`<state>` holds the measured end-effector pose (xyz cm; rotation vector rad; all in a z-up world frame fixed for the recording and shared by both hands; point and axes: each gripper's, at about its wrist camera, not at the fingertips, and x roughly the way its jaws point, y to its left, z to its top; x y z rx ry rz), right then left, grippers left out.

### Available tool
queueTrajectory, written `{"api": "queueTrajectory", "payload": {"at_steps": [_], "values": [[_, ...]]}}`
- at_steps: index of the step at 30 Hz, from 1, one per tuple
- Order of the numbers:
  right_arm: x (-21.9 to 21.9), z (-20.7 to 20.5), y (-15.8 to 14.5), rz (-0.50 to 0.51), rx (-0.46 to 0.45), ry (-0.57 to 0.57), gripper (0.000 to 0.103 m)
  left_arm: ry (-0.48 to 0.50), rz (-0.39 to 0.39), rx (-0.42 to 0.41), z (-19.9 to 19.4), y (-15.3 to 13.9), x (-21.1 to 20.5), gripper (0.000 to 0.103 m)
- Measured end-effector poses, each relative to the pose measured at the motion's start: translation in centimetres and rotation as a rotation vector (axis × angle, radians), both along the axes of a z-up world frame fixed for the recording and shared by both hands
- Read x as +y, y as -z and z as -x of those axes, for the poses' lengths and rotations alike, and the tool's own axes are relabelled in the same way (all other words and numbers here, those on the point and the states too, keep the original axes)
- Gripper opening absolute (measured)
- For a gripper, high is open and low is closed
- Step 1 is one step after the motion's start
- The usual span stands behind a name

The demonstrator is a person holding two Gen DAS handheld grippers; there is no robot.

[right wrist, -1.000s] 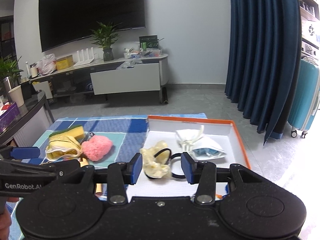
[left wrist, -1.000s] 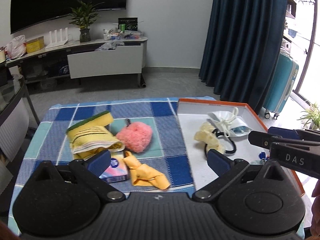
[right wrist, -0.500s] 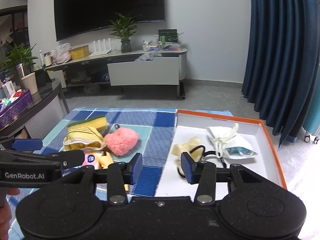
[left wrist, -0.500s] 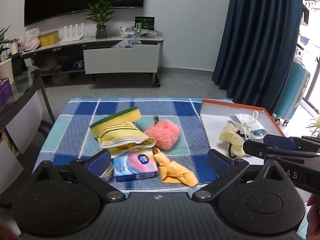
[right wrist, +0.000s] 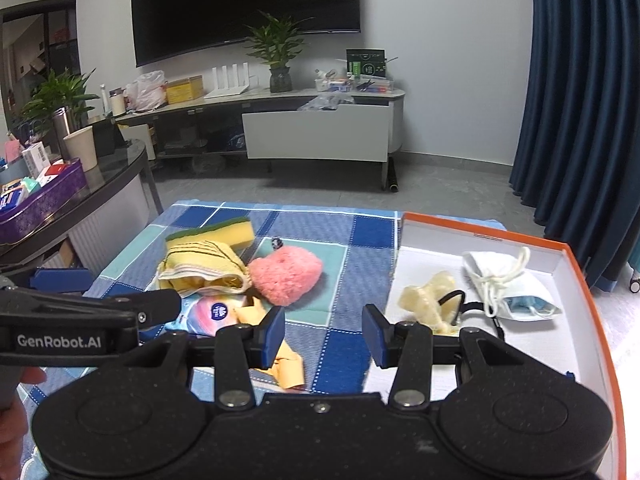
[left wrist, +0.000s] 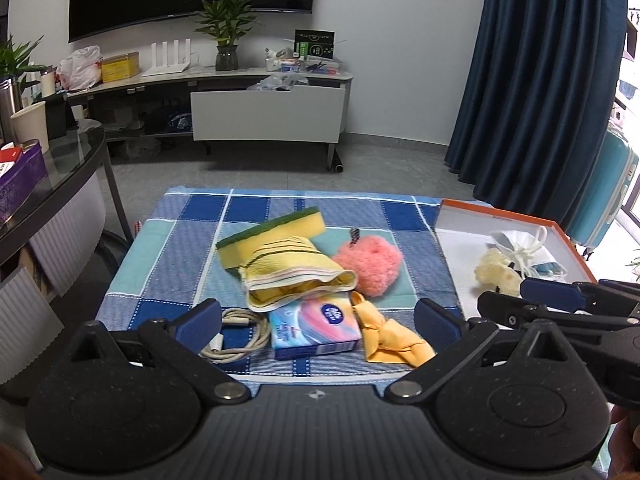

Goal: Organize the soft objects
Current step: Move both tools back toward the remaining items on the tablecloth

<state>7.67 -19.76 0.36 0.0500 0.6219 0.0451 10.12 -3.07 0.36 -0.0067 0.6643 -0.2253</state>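
Note:
On the checked cloth lie a yellow sponge, a striped yellow towel, a pink puff, a tissue pack and an orange rag. My left gripper hovers open above the tissue pack, holding nothing. My right gripper is open and empty over the cloth's right part, beside the orange-rimmed tray. In the tray lie a cream scrunchie and a face mask.
A coiled white cable lies left of the tissue pack. A dark glass-topped counter with a purple box stands close on the left. Beyond the table are bare floor, a TV bench and blue curtains.
Both grippers have swung left, away from the tray and toward the cloth's items. The tissue pack and the cable have come into full view. Neither jaw opening has changed.

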Motion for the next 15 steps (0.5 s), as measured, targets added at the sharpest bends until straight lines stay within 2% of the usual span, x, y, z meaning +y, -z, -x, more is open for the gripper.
{"api": "queueTrajectory", "payload": {"at_steps": [15], "values": [[1.0,-1.8,1.7,-0.021,0.038,-0.038,0.053,-0.081,0.007,0.064,-3.4,1.7,2.9,0.103]]}}
